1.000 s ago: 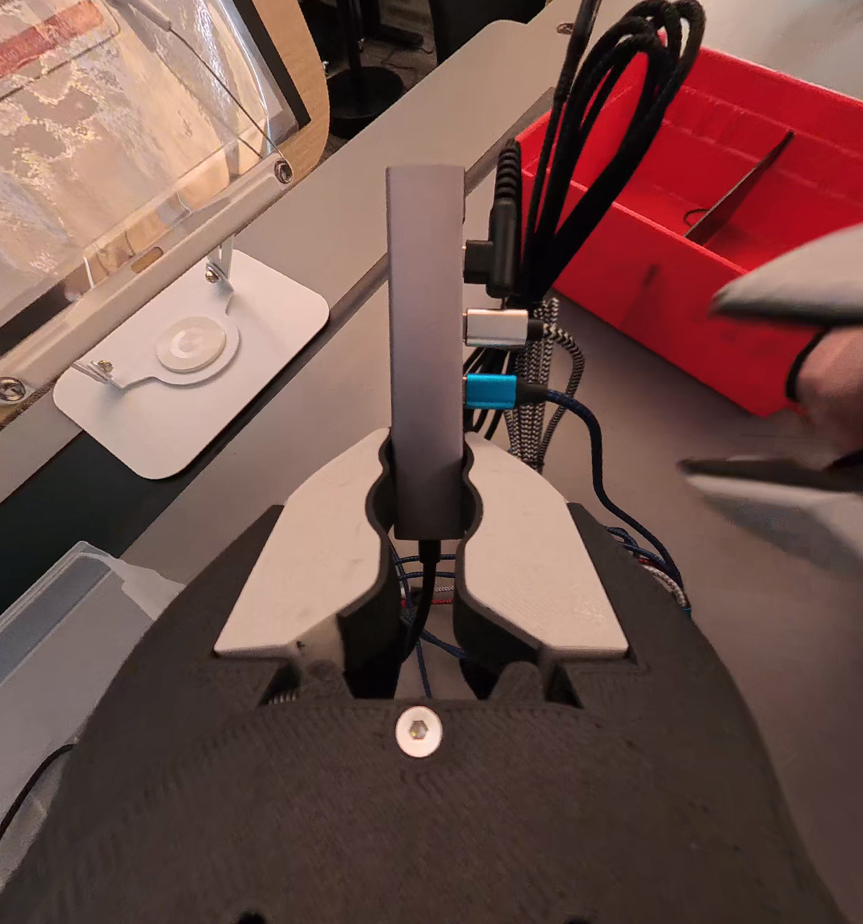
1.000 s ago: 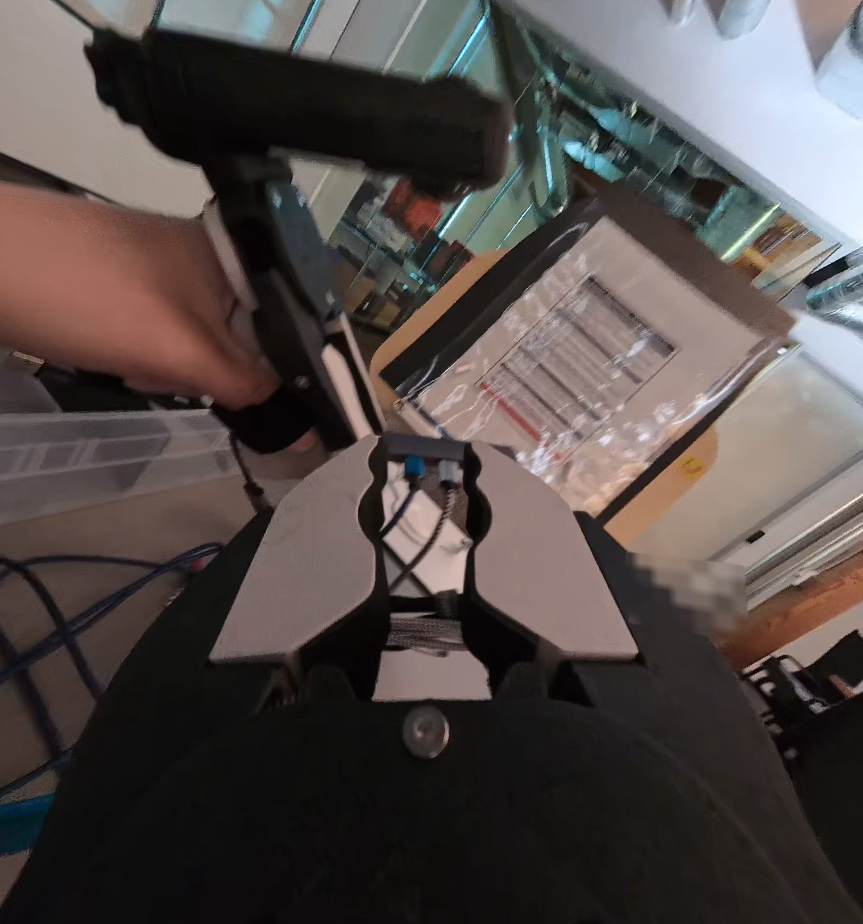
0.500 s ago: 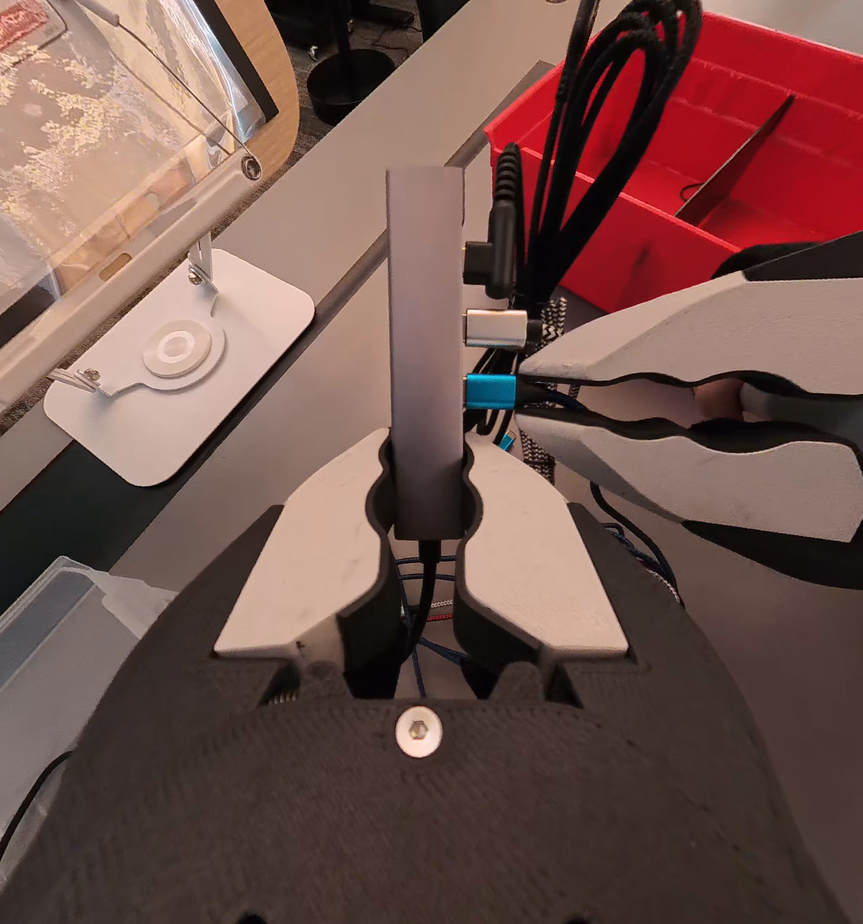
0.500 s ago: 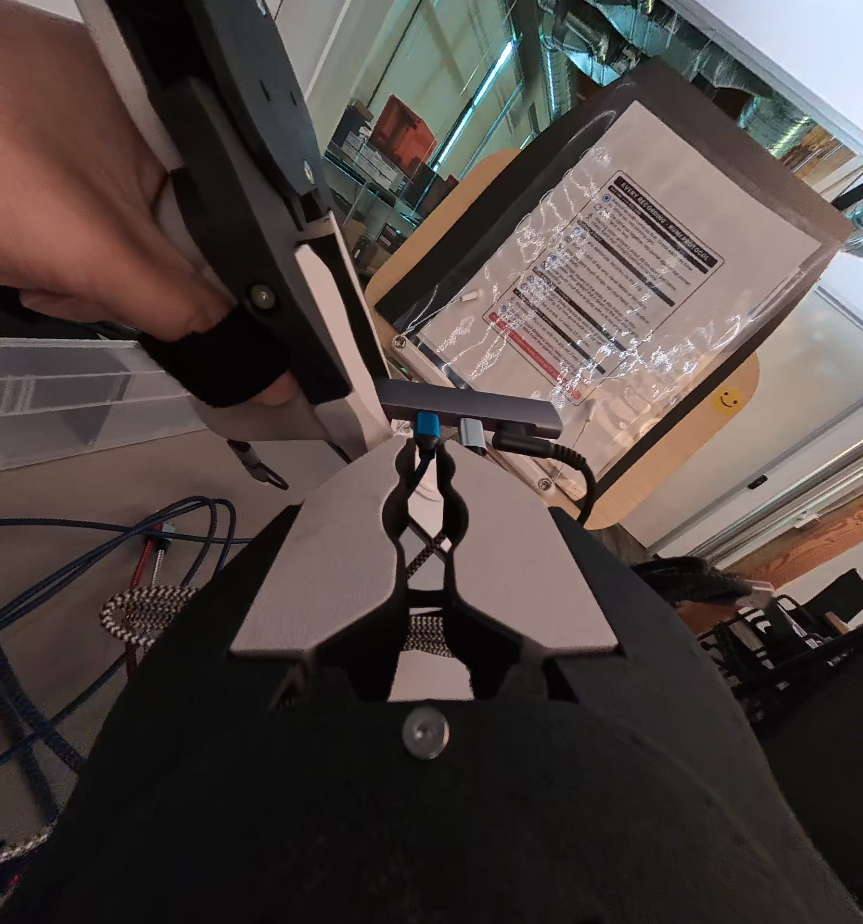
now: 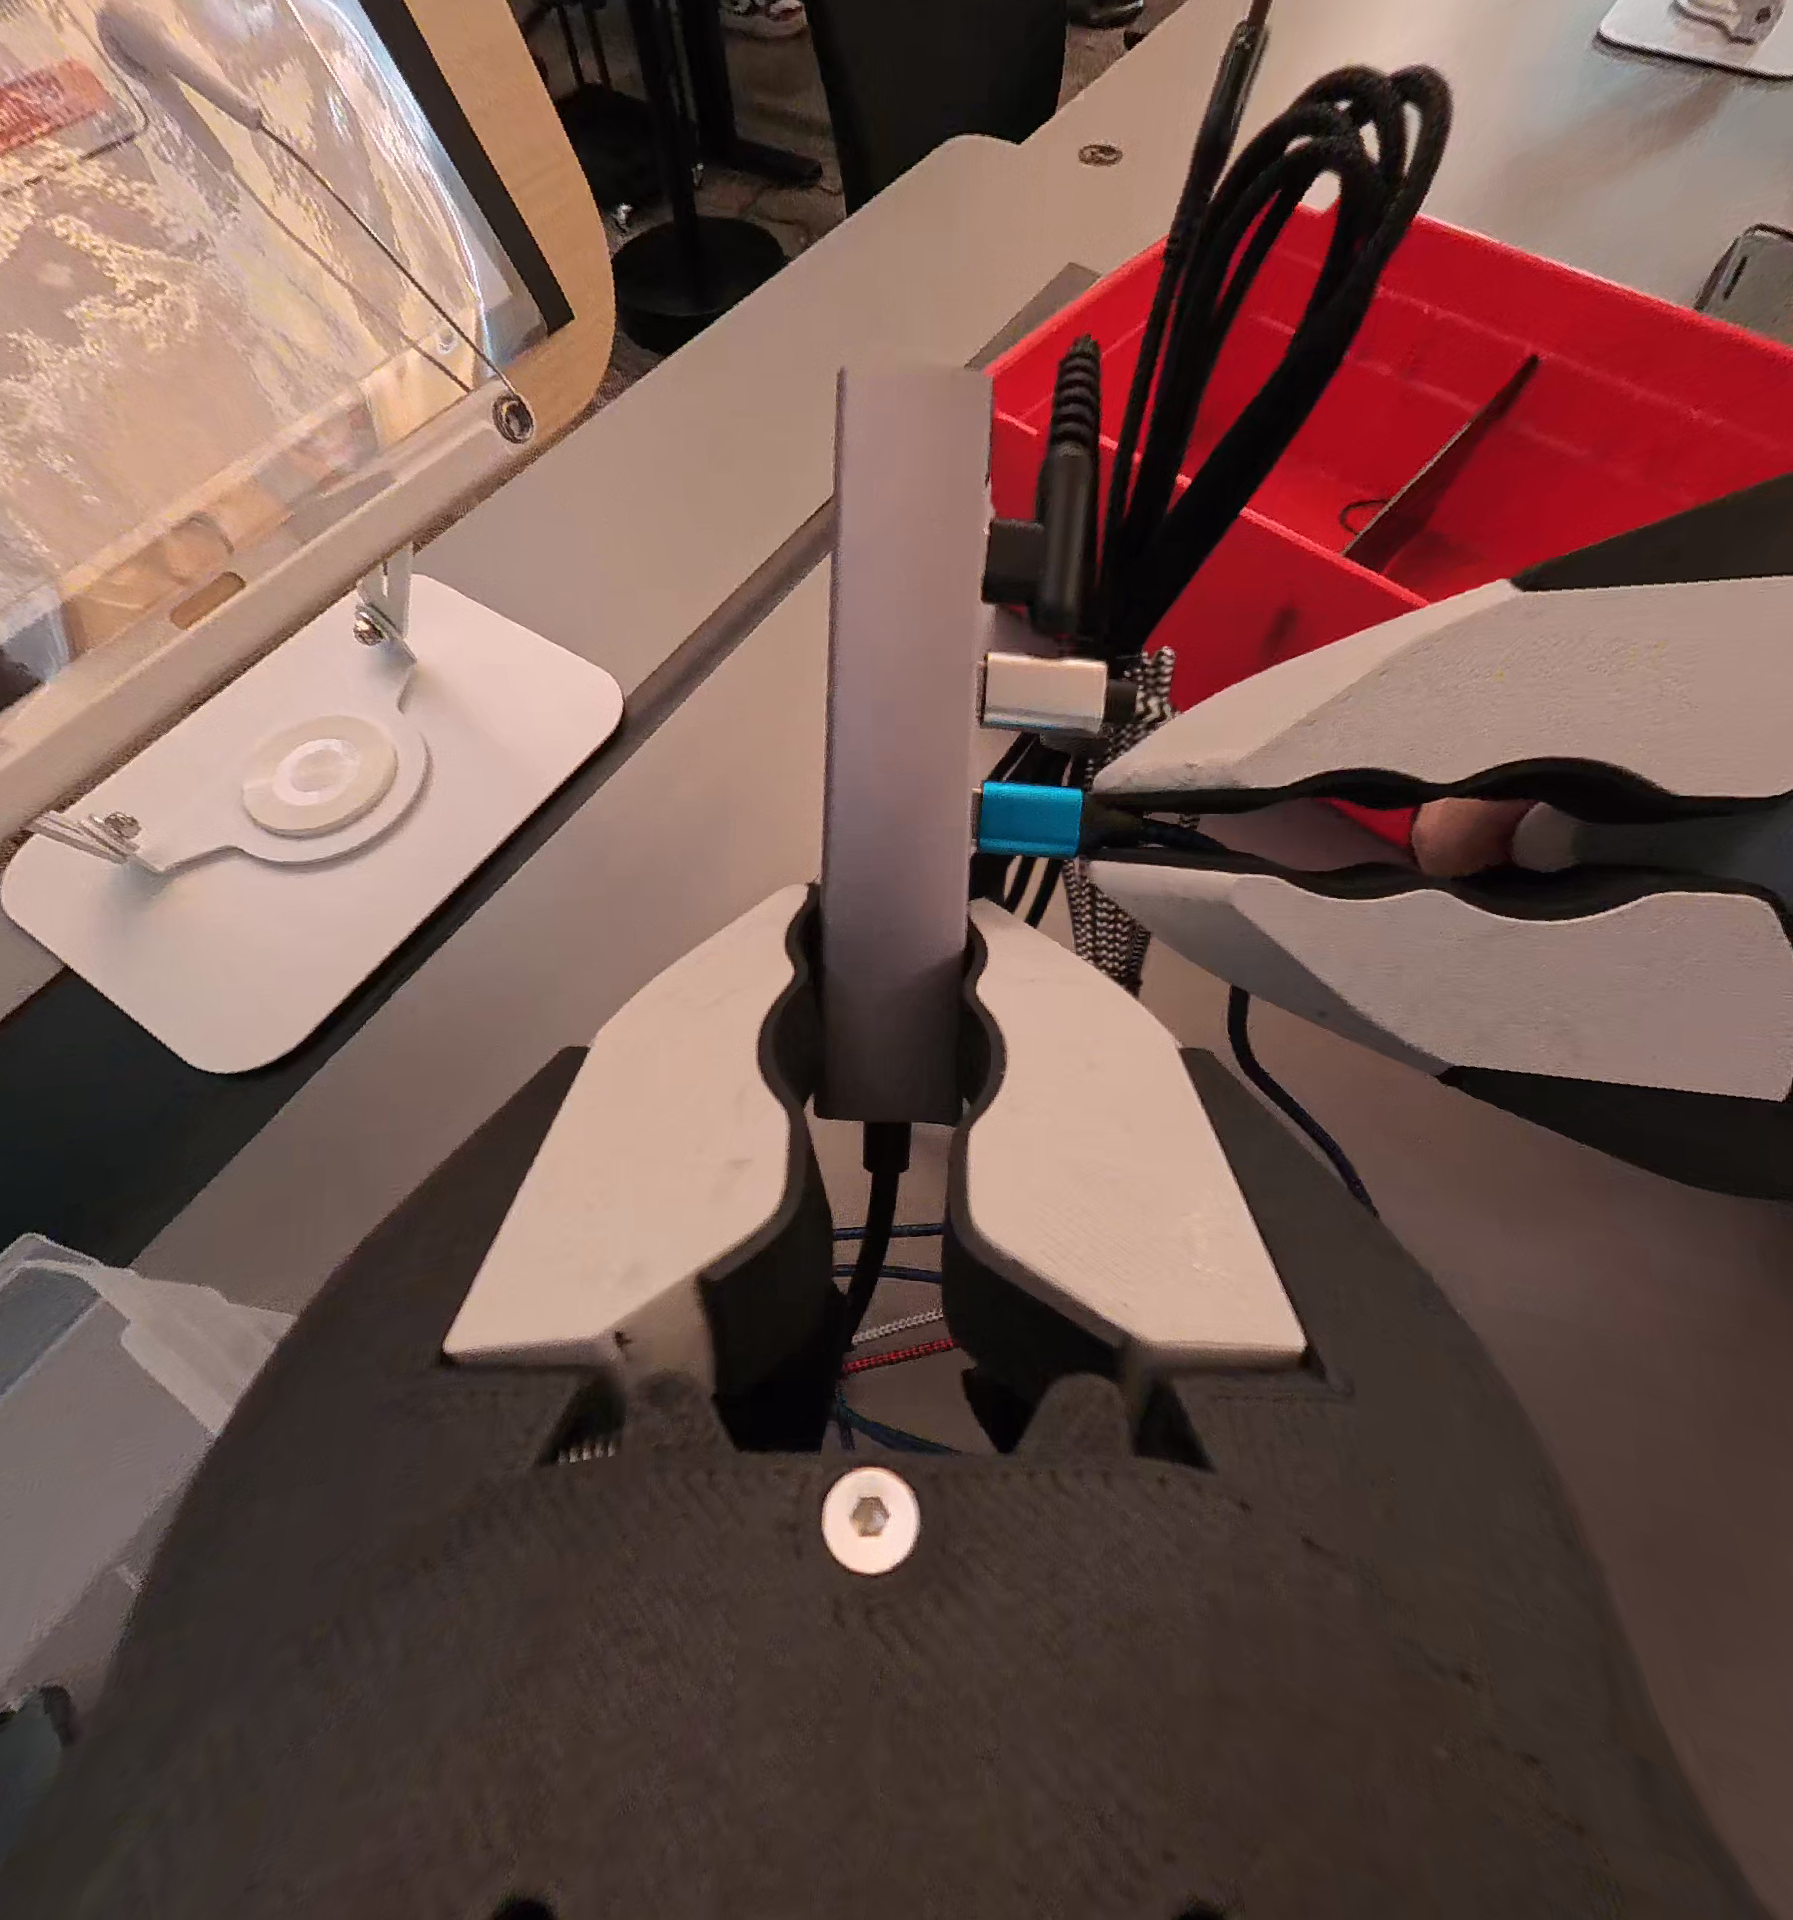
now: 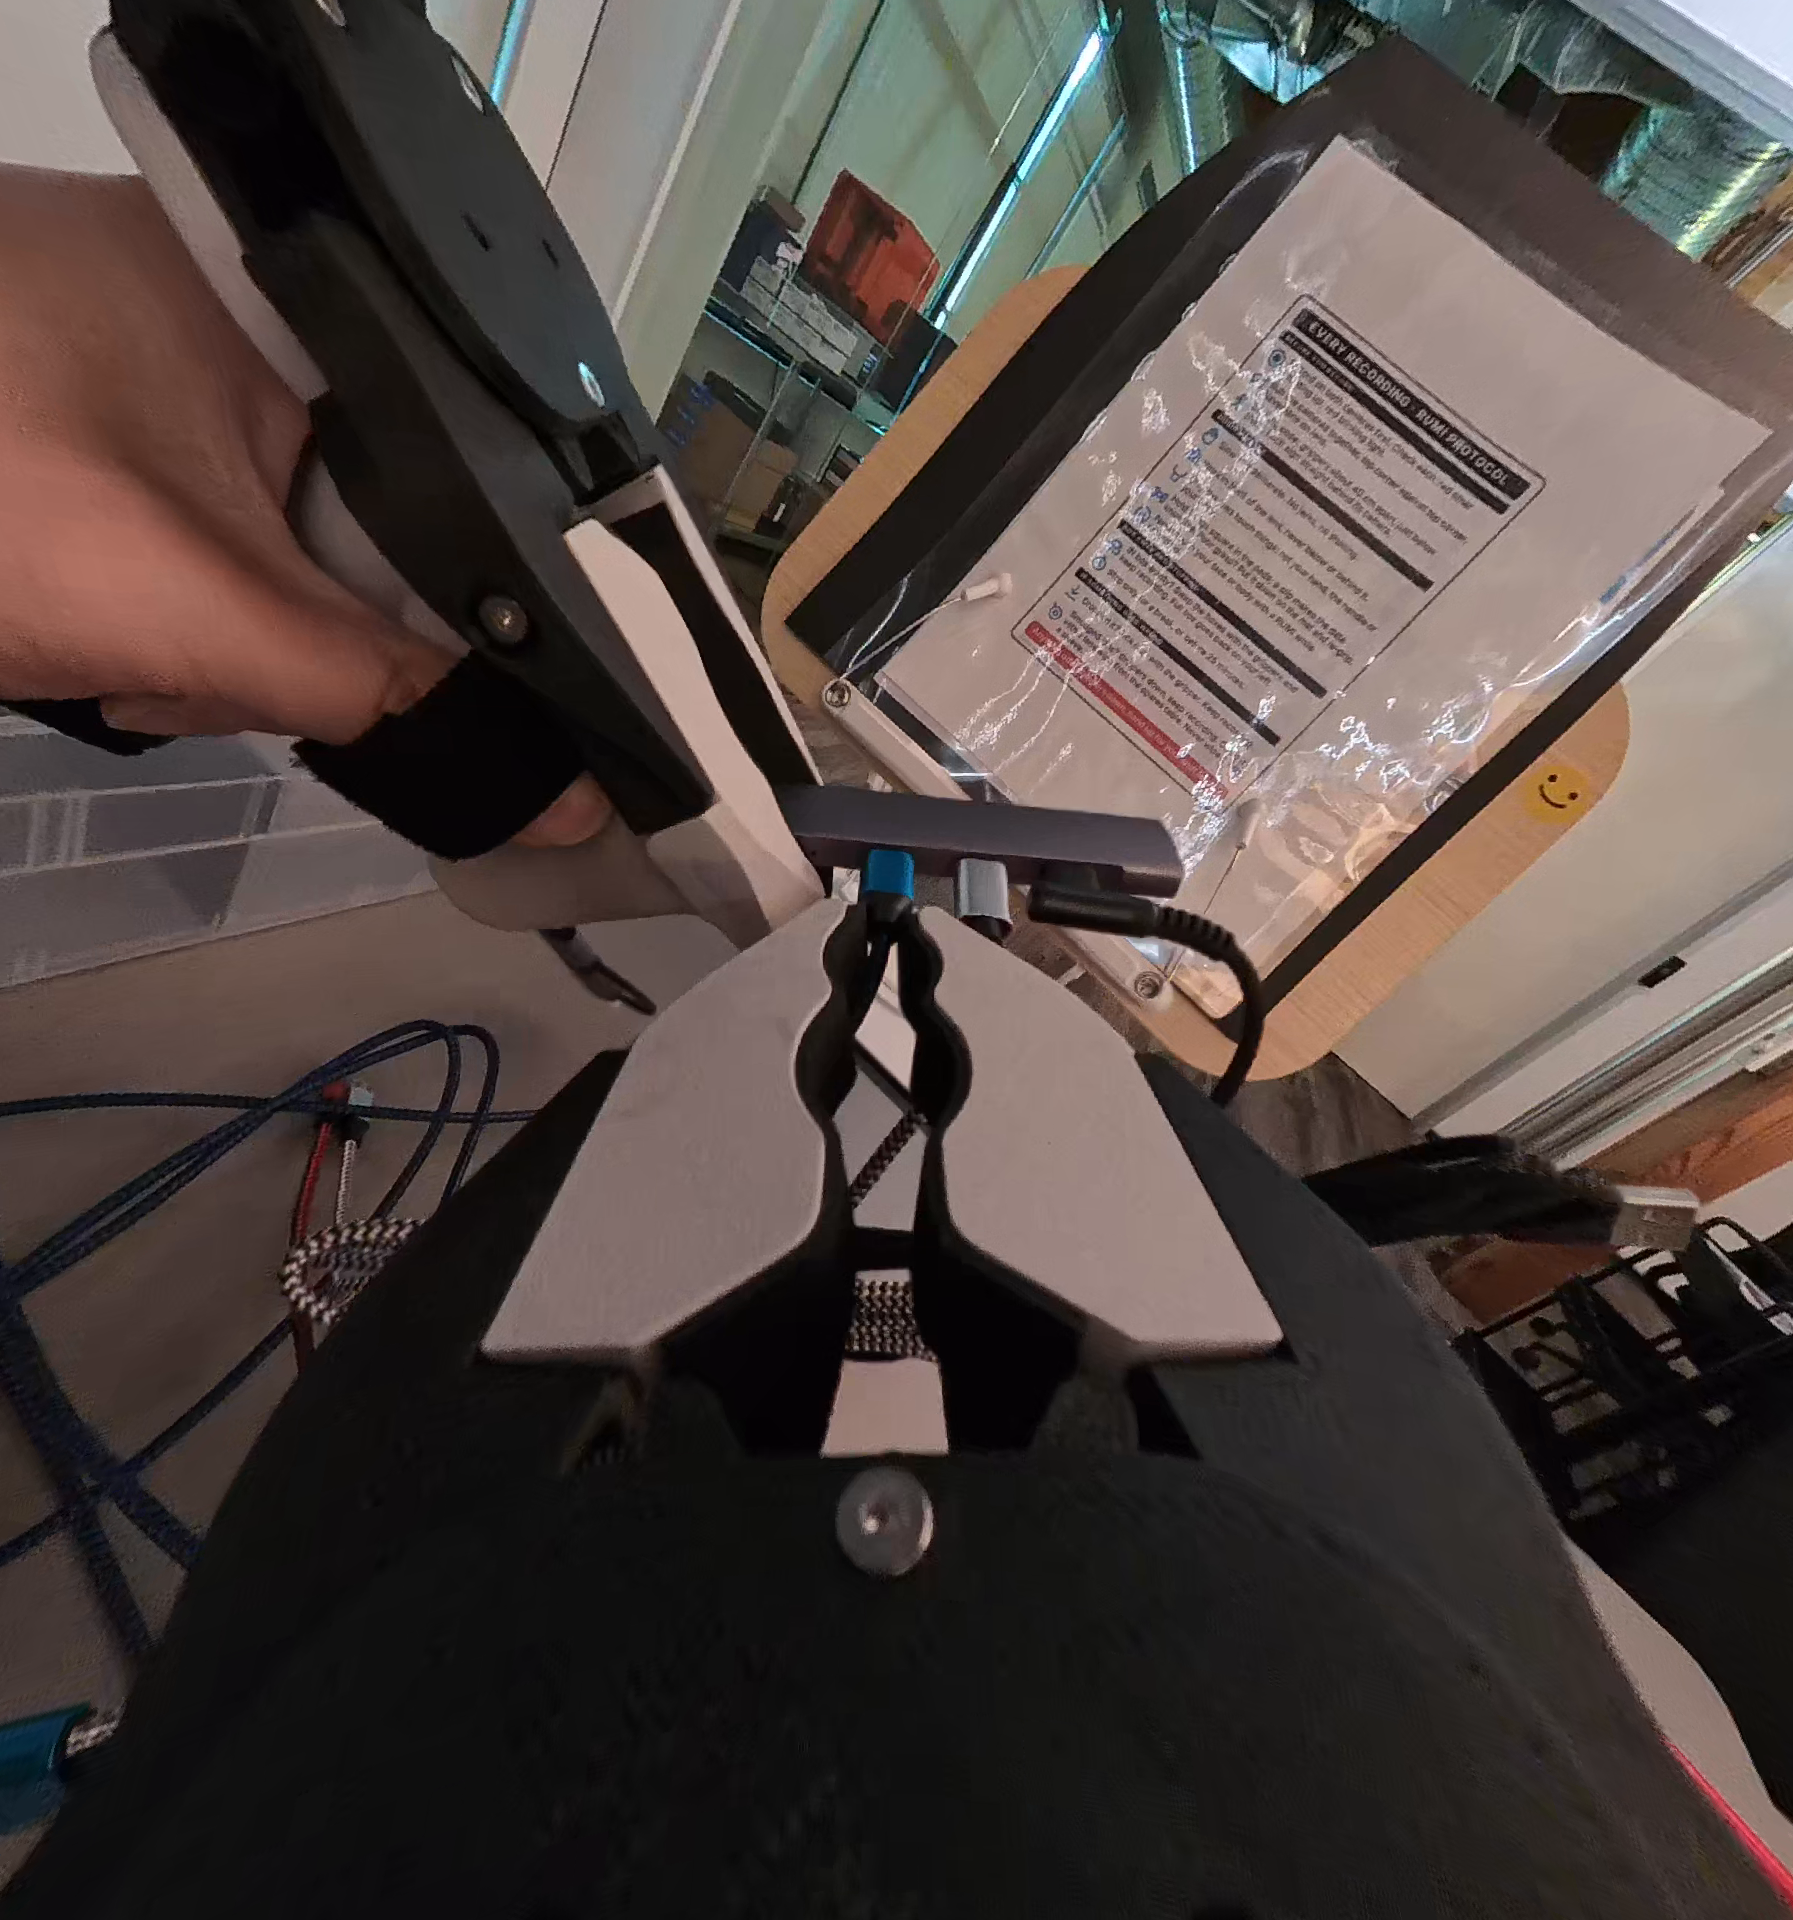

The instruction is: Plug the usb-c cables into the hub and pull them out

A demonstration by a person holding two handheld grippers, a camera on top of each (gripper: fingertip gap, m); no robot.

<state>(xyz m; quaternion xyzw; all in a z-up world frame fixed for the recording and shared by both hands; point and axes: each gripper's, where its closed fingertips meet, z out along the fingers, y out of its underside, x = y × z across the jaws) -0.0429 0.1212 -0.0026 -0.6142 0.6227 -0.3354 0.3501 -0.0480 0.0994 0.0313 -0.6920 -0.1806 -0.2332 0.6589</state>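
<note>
My left gripper [image 5: 892,925] is shut on the lower end of a grey hub [image 5: 902,675] and holds it upright above the table. Three cables are plugged into the hub's right side: a black angled plug [image 5: 1048,551] on top, a silver plug [image 5: 1043,691] in the middle and a blue plug [image 5: 1029,819] lowest. My right gripper [image 5: 1105,821] comes in from the right and is shut on the blue cable just behind the blue plug. The right wrist view shows my right gripper [image 6: 876,920] under the blue plug [image 6: 887,871] and the hub [image 6: 985,831].
A red bin [image 5: 1494,436] stands behind the hub on the right, with a looped black cable bundle [image 5: 1266,312] in front of it. A clear sign holder on a white base [image 5: 331,821] stands left. A clear plastic box [image 5: 40,1403] is near left. Loose cables [image 6: 144,1195] lie on the table.
My right gripper came in from the right to the blue plug and closed on the blue cable behind it. The hub stays held in my left gripper.
</note>
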